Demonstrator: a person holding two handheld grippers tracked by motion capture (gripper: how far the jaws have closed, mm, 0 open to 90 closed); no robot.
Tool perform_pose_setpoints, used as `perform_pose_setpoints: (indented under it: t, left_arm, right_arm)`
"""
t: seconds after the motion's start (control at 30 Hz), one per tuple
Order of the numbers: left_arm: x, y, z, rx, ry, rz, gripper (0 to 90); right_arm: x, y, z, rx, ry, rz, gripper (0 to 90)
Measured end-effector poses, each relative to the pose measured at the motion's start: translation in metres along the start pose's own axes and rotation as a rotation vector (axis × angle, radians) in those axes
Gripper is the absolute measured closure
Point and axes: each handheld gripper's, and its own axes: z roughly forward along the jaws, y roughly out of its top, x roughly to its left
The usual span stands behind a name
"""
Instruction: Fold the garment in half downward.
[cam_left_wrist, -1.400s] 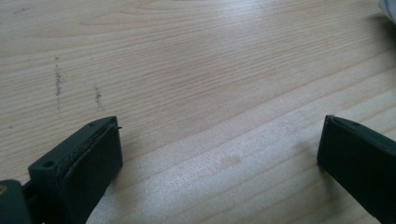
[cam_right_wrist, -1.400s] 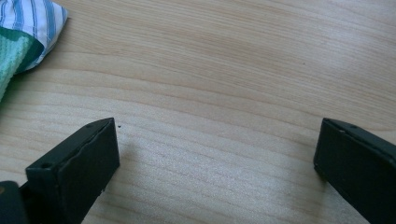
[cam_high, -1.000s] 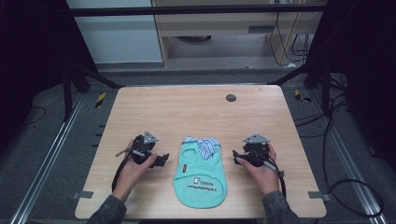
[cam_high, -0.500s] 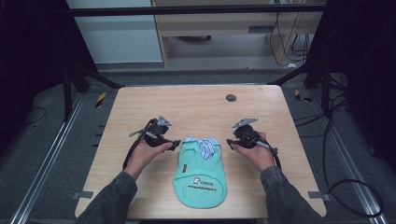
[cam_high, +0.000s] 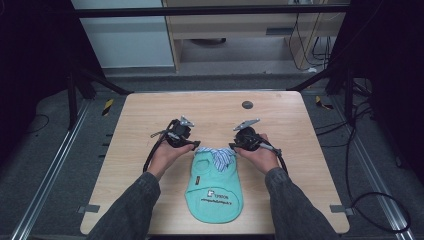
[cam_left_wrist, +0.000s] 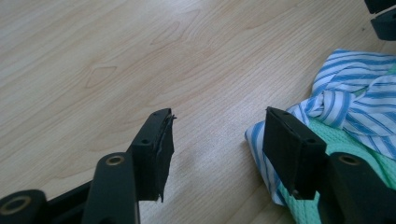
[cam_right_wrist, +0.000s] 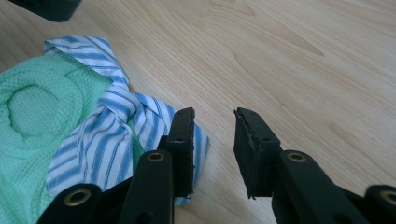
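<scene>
Small green garment (cam_high: 214, 187), with a blue-and-white striped collar (cam_high: 218, 155) at its far end, lying flat on the wooden table (cam_high: 140, 115). Placed at the near middle of the table, rounded hem toward the near edge, dark printing across the lower chest. Collar bunched and knotted at the neck opening.

Just left of the collar, left gripper (cam_high: 192, 145) held low over the wood in the left hand (cam_high: 165, 155). In the left gripper view, claw (cam_left_wrist: 217, 140) spread wide, nothing between the pads, bare table in the gap; striped fabric (cam_left_wrist: 355, 105) and green mesh (cam_left_wrist: 348, 149) just past the outer side of one pad, touching or nearly so, hard to tell which.

Just right of the collar, right gripper (cam_high: 234, 146) in the right hand (cam_high: 260, 156), pointing in toward the cloth. In the right gripper view, claw (cam_right_wrist: 214, 149) parted by a moderate gap, gripping nothing; one pad standing over the edge of the striped cloth (cam_right_wrist: 116, 135), the other over plain wood. Green fabric (cam_right_wrist: 37, 126) beyond that, off to the side.

Cables trailing back from both tools along the forearms. Dark sleeves (cam_high: 127, 210) entering from the near edge on either side of the garment.

Farther off from the garment, near the far edge of the table, a small dark round disc (cam_high: 247, 104). Beyond the table, grey floor (cam_high: 40, 150), black frame legs and a pale cabinet (cam_high: 125, 35).
</scene>
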Motion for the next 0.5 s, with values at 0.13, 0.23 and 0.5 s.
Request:
perform_pose_setpoints:
  t: [0.13, 0.23, 0.5]
  left_arm:
    - [0.001, -0.001, 0.005, 0.011, -0.013, -0.010, 45.8]
    - [-0.002, 0.000, 0.008, 0.014, -0.021, -0.006, 45.8]
    - [-0.008, -0.001, 0.021, 0.042, -0.032, -0.002, 45.8]
  right_arm:
    - [0.001, 0.001, 0.008, 0.016, -0.003, -0.009, 69.4]
    - [0.002, 0.001, 0.015, 0.028, 0.002, -0.010, 68.9]
    - [0.003, -0.001, 0.018, 0.048, 0.009, -0.003, 64.1]
